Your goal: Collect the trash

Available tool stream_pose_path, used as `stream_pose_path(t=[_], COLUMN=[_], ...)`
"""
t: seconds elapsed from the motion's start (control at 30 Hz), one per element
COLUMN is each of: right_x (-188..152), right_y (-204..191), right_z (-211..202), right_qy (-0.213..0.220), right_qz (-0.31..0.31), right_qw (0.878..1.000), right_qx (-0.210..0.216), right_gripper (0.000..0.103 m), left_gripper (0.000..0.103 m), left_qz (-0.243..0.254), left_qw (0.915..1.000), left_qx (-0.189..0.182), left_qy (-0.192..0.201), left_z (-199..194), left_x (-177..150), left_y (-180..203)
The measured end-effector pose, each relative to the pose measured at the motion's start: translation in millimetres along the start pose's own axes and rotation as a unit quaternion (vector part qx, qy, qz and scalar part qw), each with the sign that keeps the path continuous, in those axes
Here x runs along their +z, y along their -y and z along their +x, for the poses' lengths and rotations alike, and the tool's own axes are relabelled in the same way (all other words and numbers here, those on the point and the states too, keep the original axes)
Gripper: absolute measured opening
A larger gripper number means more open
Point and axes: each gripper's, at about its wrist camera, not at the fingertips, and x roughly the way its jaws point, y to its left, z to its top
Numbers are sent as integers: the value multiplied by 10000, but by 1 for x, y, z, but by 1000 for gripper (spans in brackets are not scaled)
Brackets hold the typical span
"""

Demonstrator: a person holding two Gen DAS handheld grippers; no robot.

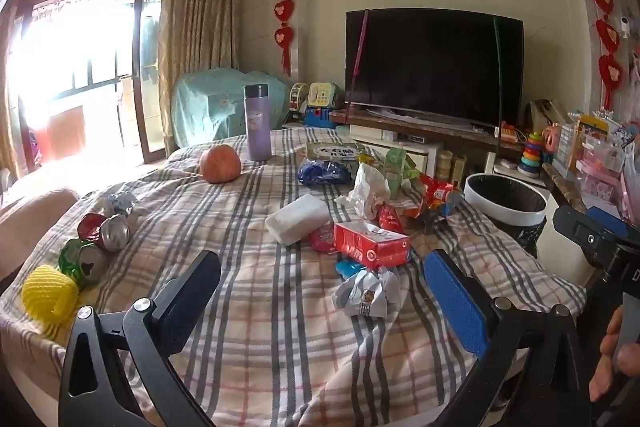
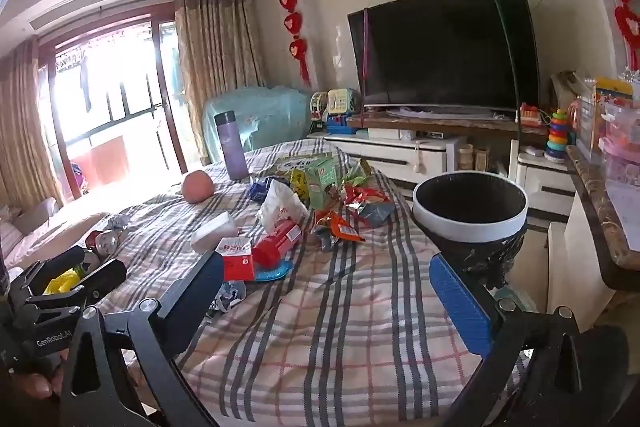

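Trash lies on a plaid-covered table (image 1: 280,307): a red carton (image 1: 372,245), a crumpled white wrapper (image 1: 366,293), white tissue (image 1: 368,189), a white foam block (image 1: 298,219), snack wrappers (image 1: 436,195), crushed cans (image 1: 98,239) and a yellow foam net (image 1: 48,293). A white-rimmed bin with a black liner (image 2: 470,213) stands at the table's right edge. My left gripper (image 1: 320,287) is open and empty, just short of the crumpled wrapper. My right gripper (image 2: 328,291) is open and empty over the near table, left of the bin.
An orange fruit (image 1: 220,163) and a purple flask (image 1: 257,123) stand at the far side. A TV (image 1: 434,67) on a low cabinet and toys sit behind. A counter (image 2: 600,211) with boxes is on the right.
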Motion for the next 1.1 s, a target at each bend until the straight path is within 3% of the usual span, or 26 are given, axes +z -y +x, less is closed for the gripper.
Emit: stream_pose_path(t=[1.1], right_x=[-1], right_y=[2], right_z=[1], right_qy=[25], right_qz=[41], right_qw=[10000], right_qx=[-5], right_gripper=[103], left_gripper=[102], left_qz=[-39], left_qw=[10000], left_qx=[-18], left_qy=[-18], left_z=[0], left_x=[-3], left_y=[-1])
